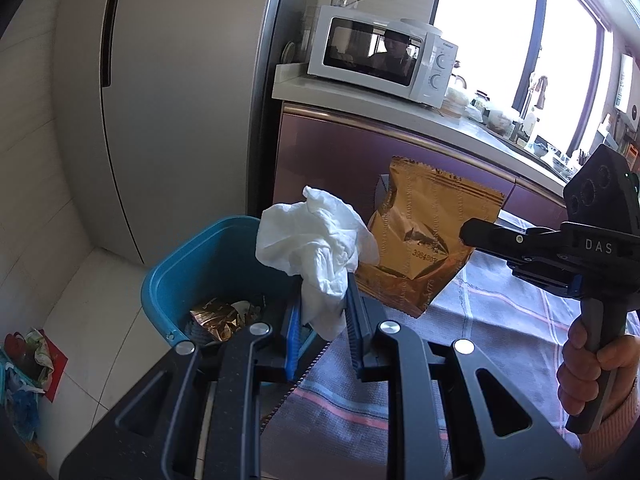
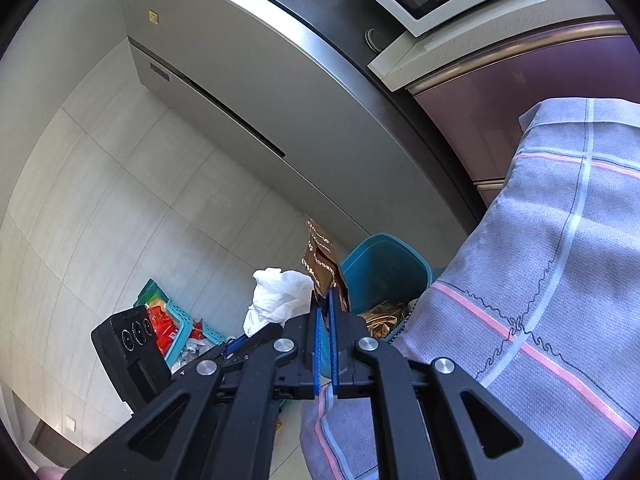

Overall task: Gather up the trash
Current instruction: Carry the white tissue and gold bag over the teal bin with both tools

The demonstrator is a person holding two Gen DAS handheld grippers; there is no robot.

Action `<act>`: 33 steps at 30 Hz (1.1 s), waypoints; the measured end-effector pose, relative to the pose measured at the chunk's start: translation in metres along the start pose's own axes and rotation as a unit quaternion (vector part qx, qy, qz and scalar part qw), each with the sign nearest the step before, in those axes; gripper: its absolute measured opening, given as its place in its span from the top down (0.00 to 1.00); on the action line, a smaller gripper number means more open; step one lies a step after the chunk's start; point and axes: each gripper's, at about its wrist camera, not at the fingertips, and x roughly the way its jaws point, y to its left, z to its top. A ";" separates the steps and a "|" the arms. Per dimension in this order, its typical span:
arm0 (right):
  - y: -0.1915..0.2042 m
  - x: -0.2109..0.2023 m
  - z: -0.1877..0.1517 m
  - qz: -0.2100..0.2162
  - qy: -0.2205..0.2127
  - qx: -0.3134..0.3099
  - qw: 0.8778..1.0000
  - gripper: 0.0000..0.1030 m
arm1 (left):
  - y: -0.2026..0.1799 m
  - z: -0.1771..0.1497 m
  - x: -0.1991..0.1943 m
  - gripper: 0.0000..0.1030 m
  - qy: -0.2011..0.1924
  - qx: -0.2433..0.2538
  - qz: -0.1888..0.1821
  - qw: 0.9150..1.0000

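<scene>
My left gripper (image 1: 323, 300) is shut on a crumpled white tissue (image 1: 316, 240), held just past the table's edge and beside the blue bin (image 1: 192, 272). Gold wrappers (image 1: 218, 320) lie at the bottom of the bin. To the right, my right gripper (image 1: 466, 234) pinches a gold snack bag (image 1: 420, 240) by its edge, and the bag hangs above the table's corner. A hand (image 1: 592, 364) grips that tool's handle. In the right wrist view, my right gripper (image 2: 326, 300) is shut on the bag (image 2: 320, 256), with the tissue (image 2: 280, 296) to its left and the bin (image 2: 384, 268) behind.
A lilac checked cloth (image 1: 480, 320) covers the table (image 2: 540, 260) next to the bin. A tall grey fridge (image 1: 160, 120) stands behind, with a purple cabinet (image 1: 328, 152) and a white microwave (image 1: 380, 60) beside it. A teal basket (image 2: 176, 320) of clutter sits on the tiled floor.
</scene>
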 end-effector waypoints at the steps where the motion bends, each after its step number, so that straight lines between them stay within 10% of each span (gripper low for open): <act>1: 0.000 0.001 0.000 0.000 0.001 0.001 1.000 0.97 | 0.001 0.000 0.001 0.81 0.000 -0.001 0.001 1.000; 33: 0.000 0.065 0.012 -0.027 0.048 0.021 0.998 0.97 | 0.029 0.003 0.049 0.80 0.029 -0.027 0.040 0.998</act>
